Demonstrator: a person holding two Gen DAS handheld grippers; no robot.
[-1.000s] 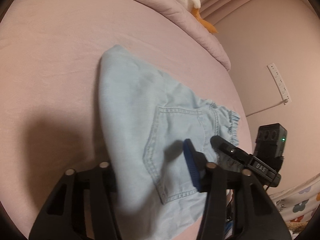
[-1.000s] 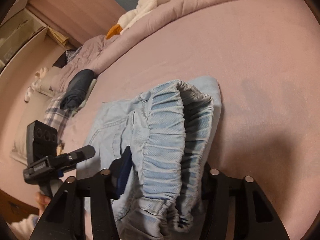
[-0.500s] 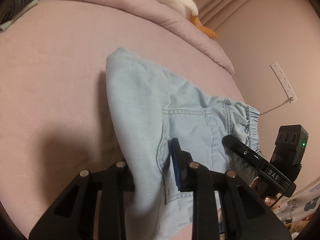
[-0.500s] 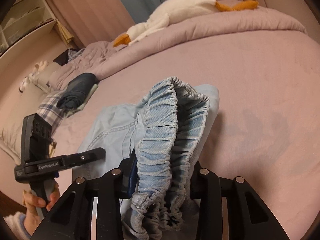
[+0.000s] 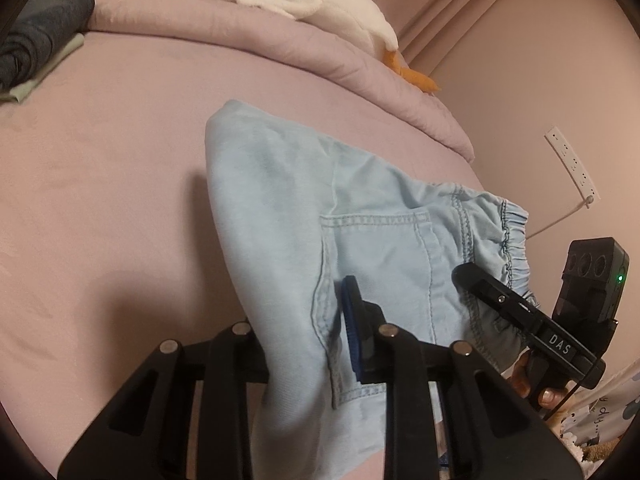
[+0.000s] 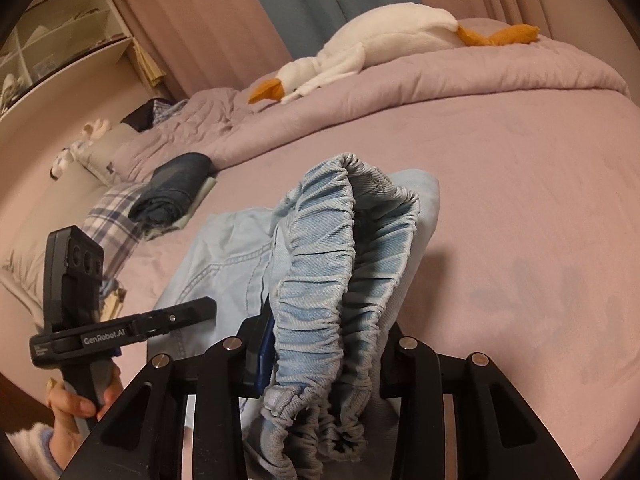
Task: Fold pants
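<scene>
One pants [image 5: 288, 216] – two grippers clamped: left gripper [image 5: 308, 340], right gripper [image 6: 328, 344].

Light blue denim pants [image 5: 360, 240] with a gathered elastic waistband [image 6: 320, 280] and a stitched back pocket [image 5: 380, 264] are seen folded over on the pink bed sheet. The near edge is lifted, while the far folded end is laid flat on the sheet.
</scene>
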